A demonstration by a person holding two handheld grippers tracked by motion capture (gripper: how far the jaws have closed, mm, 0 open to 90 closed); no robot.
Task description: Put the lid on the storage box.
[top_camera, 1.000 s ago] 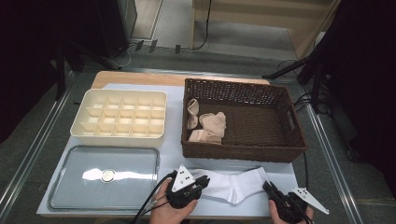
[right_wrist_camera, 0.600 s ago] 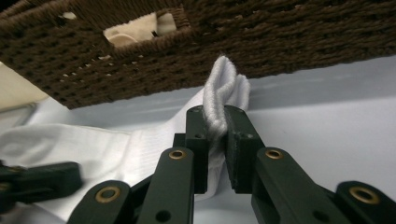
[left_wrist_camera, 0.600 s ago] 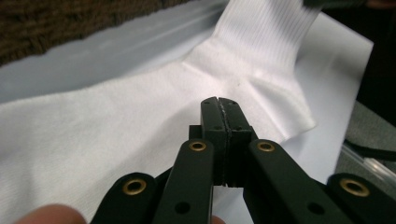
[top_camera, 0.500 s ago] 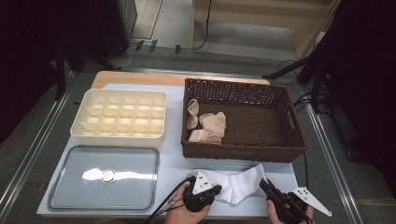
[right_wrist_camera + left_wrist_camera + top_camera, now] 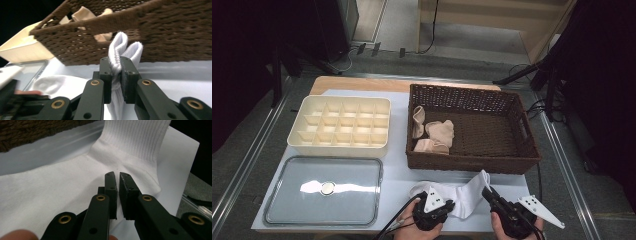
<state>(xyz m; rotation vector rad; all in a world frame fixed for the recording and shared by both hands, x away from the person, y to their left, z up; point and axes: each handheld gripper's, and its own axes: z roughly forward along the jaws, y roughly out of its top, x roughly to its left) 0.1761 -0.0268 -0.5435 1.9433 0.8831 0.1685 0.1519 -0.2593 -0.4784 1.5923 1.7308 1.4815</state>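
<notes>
Two grippers work at the bottom edge of the high view, both on one white sock (image 5: 467, 192) lying flat on the table (image 5: 397, 175) in front of the basket. The right gripper (image 5: 115, 72) has its jaws clenched on the ribbed cuff, which bulges up between them in the right gripper view. The left gripper (image 5: 117, 187) rests over the sock's foot, its jaws drawn almost together with a thin gap and, as far as I can tell, no cloth caught in them.

Above them, the wicker basket (image 5: 522, 125) at centre right holds some beige socks (image 5: 432, 135) against its left wall. At centre left sits the cream divider tray (image 5: 339, 125), every cell empty, with a clear lid (image 5: 324, 197) below it.

By my judgement the work is early: the sock is out of the basket but not yet folded, nothing is stowed in the tray, and the beige socks wait.
</notes>
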